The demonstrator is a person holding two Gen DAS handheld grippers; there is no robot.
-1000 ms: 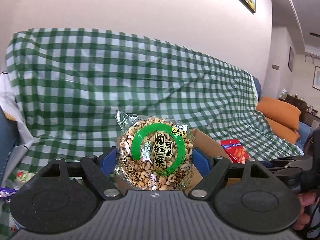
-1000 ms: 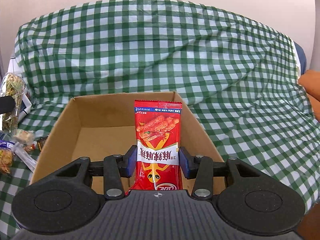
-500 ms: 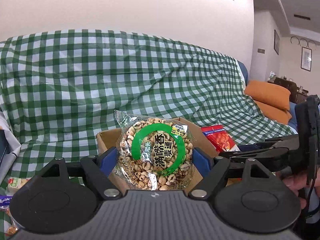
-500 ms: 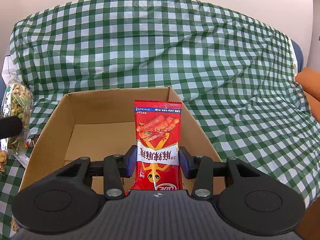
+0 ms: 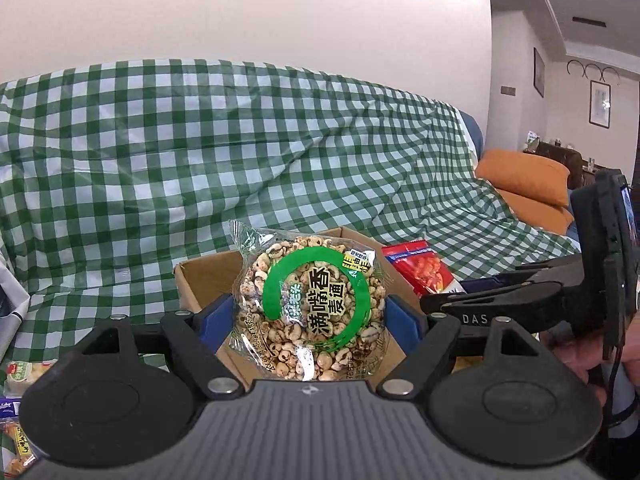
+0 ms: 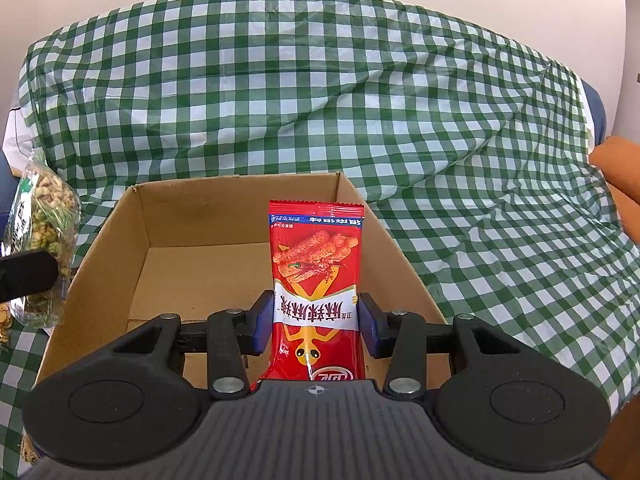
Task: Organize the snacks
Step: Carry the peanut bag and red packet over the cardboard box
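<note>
My left gripper (image 5: pixel 310 320) is shut on a clear bag of puffed grain snack with a green ring label (image 5: pixel 310 304), held upright just left of an open cardboard box (image 5: pixel 204 276). My right gripper (image 6: pixel 316 320) is shut on a red snack packet (image 6: pixel 316 276), held upright over the near edge of the same cardboard box (image 6: pixel 192 272), whose brown floor shows bare. The red packet (image 5: pixel 420 268) and the right gripper also show at the right of the left wrist view. The puffed snack bag (image 6: pixel 44 236) shows at the left edge of the right wrist view.
The box sits on a sofa draped in a green-and-white checked cloth (image 6: pixel 360 100). Several loose snack packets (image 5: pixel 20 376) lie on the cloth left of the box. Orange cushions (image 5: pixel 524 180) lie at the far right. A white wall stands behind.
The left gripper has swung right with the puffed snack bag, bringing the box and right gripper closer in view. The right gripper has moved slightly nearer over the box with the red packet.
</note>
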